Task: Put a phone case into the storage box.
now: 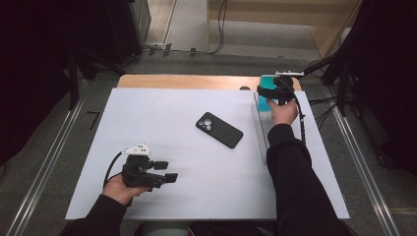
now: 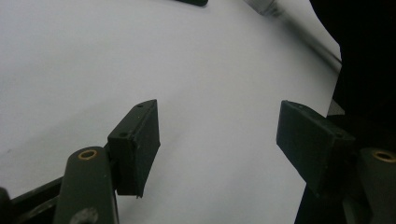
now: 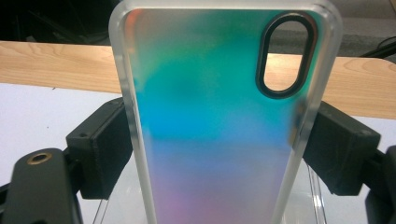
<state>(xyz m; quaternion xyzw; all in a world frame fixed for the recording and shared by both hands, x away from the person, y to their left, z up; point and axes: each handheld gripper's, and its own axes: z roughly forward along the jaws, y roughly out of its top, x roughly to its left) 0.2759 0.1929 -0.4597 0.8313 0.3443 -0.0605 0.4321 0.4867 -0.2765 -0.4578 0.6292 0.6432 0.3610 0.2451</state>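
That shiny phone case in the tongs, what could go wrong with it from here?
The right tongs pinch the phone case only by its slim edges, so it might twist or slip out. It hangs over a clear tray at the table's far right edge and could knock its wall. The black phone lies loose and may slide when the case is pressed on.

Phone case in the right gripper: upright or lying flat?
Upright. The phone case stands on end between the right gripper pads, camera cutout at the top, above the clear box.

Looking like a lab/recording setup: white board (image 1: pixel 162 162) lying on a wood table (image 1: pixel 187 81), black drapes (image 1: pixel 34 73) hanging round, floor rails (image 1: pixel 44 167) and cables (image 1: pixel 219 29) running by.
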